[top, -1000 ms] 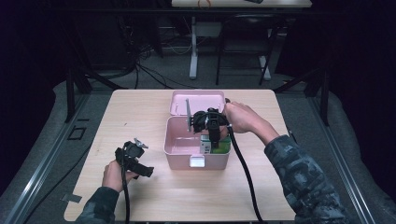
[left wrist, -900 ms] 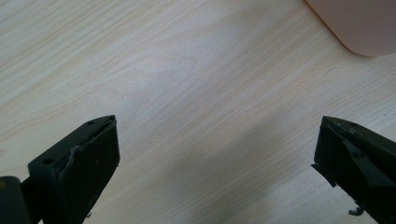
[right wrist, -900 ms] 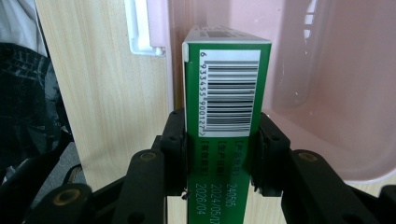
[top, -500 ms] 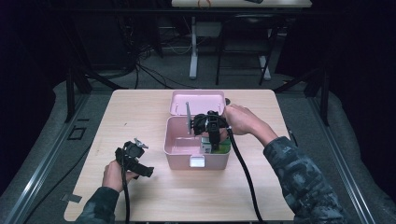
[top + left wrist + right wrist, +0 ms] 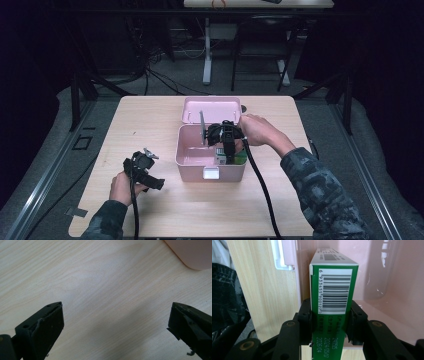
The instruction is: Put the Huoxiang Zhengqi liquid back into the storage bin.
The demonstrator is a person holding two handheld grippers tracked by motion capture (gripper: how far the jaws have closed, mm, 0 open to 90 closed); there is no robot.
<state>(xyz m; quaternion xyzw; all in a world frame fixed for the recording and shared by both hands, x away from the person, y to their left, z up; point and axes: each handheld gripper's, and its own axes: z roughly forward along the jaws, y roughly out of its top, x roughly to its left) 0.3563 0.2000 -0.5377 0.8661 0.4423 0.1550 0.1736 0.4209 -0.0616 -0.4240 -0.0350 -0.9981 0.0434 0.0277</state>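
Reaching right claw (image 5: 227,150), carton (image 5: 332,290) clamped

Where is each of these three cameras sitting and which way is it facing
High view: above the person's side, looking forward and down on the table; both forearms, left gripper and right gripper show.
Left gripper view: rides that gripper, faces bare tabletop between its open jaws, pink box corner beyond.
Right gripper view: rides that gripper, faces the green carton it clamps inside the box.
Shared: all three show the pink box.
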